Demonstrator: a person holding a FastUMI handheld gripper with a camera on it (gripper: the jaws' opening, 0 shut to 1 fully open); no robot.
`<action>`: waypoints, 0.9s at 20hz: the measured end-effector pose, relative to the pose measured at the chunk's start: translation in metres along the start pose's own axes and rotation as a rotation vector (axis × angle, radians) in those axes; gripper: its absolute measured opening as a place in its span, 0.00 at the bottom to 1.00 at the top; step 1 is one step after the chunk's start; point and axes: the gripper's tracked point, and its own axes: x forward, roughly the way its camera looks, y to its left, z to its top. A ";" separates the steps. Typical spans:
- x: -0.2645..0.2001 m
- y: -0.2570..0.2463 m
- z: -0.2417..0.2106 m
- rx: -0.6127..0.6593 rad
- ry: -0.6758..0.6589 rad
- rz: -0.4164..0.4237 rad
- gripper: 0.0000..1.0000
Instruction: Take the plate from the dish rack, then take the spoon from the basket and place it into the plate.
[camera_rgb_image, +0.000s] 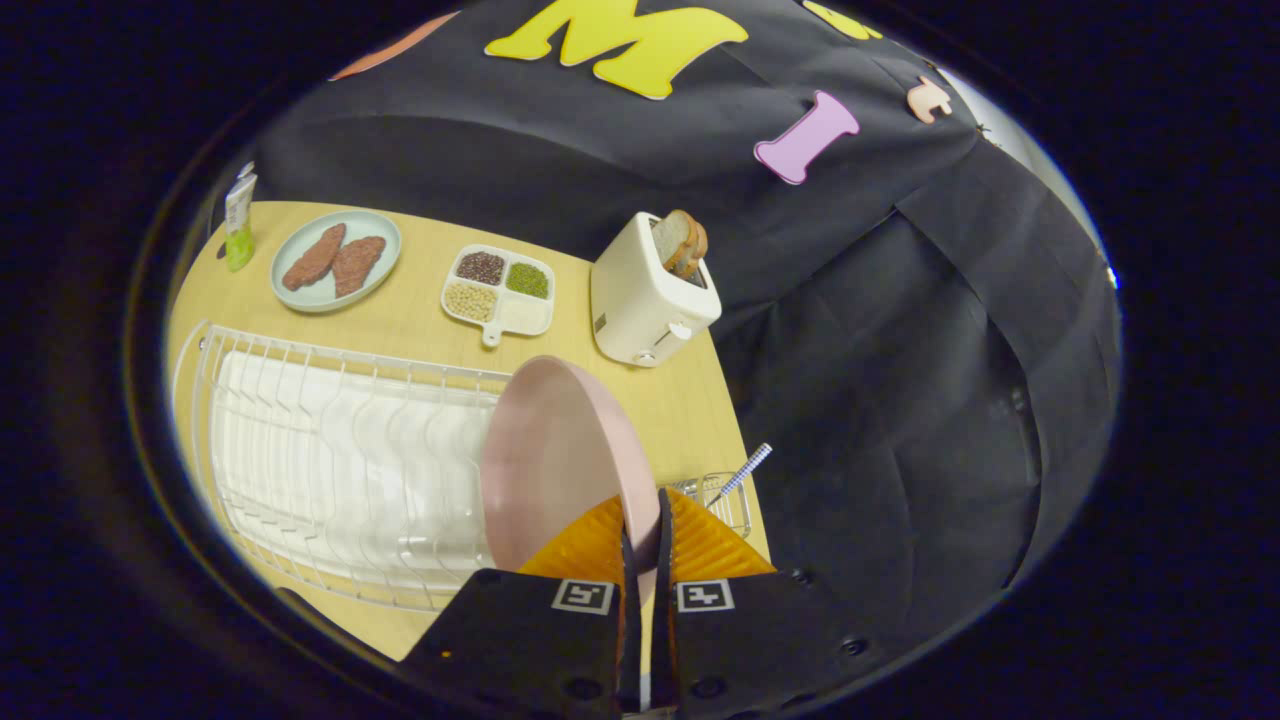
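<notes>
My gripper (643, 515) is shut on the rim of a pink plate (553, 455), both fingers pressing on its edge. The plate stands nearly on edge, held above the right end of the white wire dish rack (330, 470). Just beyond the fingers to the right sits a small wire basket (728, 500) at the table's corner. A spoon's handle (745, 470) with a checkered pattern sticks up out of it; its bowl is hidden.
On the wooden table (420, 320) beyond the rack: a white toaster (645, 300) with bread slices, a divided white tray (498, 290) of beans and grains, a pale plate (335, 262) with two brown patties, and a small green tube (240, 225).
</notes>
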 end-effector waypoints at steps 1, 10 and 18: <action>-0.004 -0.004 0.000 0.004 -0.016 -0.001 0.09; -0.047 -0.015 -0.045 0.093 -0.062 0.337 0.09; -0.062 0.026 -0.153 0.168 0.036 0.945 0.10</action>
